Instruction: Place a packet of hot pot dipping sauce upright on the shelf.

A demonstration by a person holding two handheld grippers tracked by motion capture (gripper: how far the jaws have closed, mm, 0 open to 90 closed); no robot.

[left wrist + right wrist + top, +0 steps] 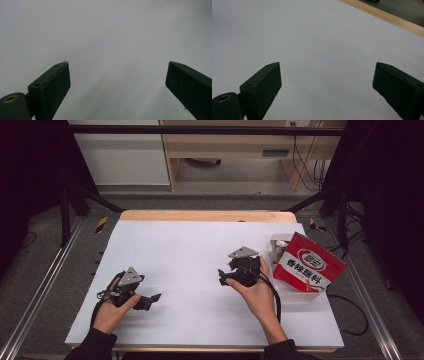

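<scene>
Two tools, left tool (150, 299) and right tool (223, 276), both spread, near one red packet (310, 264).

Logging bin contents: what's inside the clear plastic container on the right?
A red-and-white seasoning packet stands tilted in the clear plastic container, with a small white item behind it at the far corner. The packet covers most of the inside, so anything beneath it is hidden.

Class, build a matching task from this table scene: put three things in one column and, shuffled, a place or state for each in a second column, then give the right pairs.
Things:
1. left gripper
2. red packet
3. clear box

Places or states:
A. leaning in the clear box
B. at the table's right edge
C. jaws open over the white sheet

Pairs: 1-C, 2-A, 3-B
</scene>
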